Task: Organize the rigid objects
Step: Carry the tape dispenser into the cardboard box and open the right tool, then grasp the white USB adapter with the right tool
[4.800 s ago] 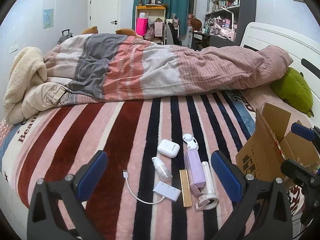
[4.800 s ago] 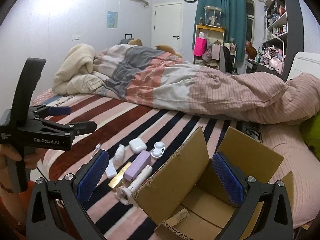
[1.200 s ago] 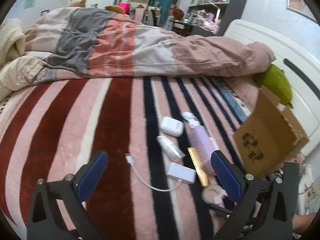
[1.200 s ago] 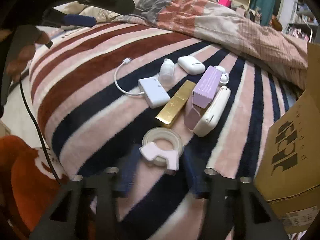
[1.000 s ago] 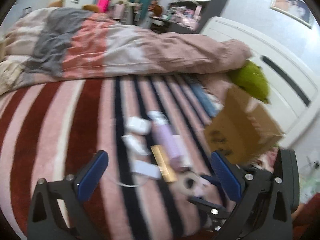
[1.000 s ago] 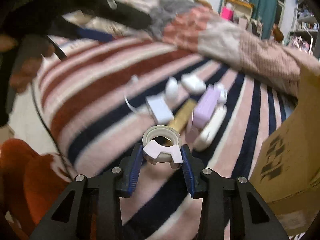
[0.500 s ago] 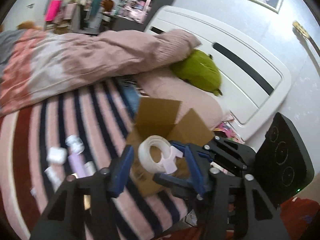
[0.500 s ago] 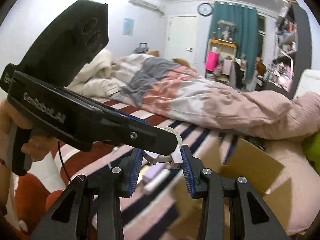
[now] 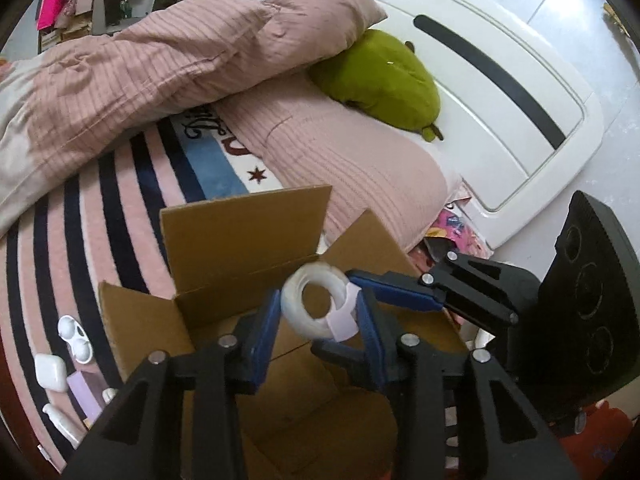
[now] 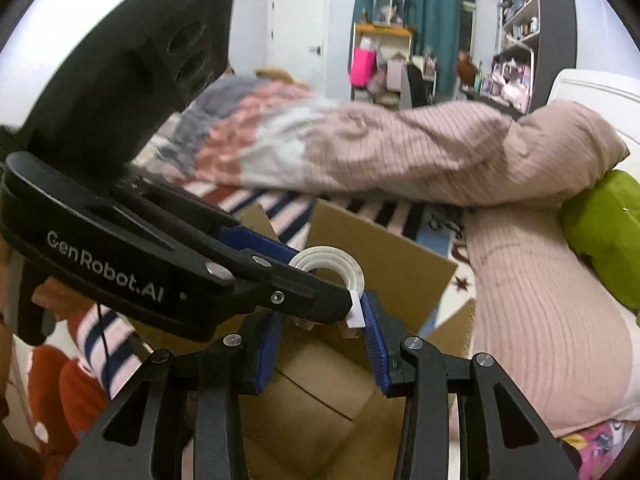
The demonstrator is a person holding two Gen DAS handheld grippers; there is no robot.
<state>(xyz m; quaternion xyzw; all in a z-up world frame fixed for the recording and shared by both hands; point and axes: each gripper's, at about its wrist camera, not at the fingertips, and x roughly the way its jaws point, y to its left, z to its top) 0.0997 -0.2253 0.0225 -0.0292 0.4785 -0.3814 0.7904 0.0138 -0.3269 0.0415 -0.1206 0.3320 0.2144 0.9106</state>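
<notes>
Both the left hand-held gripper and the right hand-held gripper are closed narrow on the white tape roll, each from its side. The roll hangs above the open cardboard box on the bed.

I see a glossy white plastic tape roll against my ribbed blue rubbery pads on matt black plastic fingers. Cardboard box is plain matt brown with raw corrugated edges. Blanket looks fuzzy plush, pillow ribbed knit cloth.
</notes>
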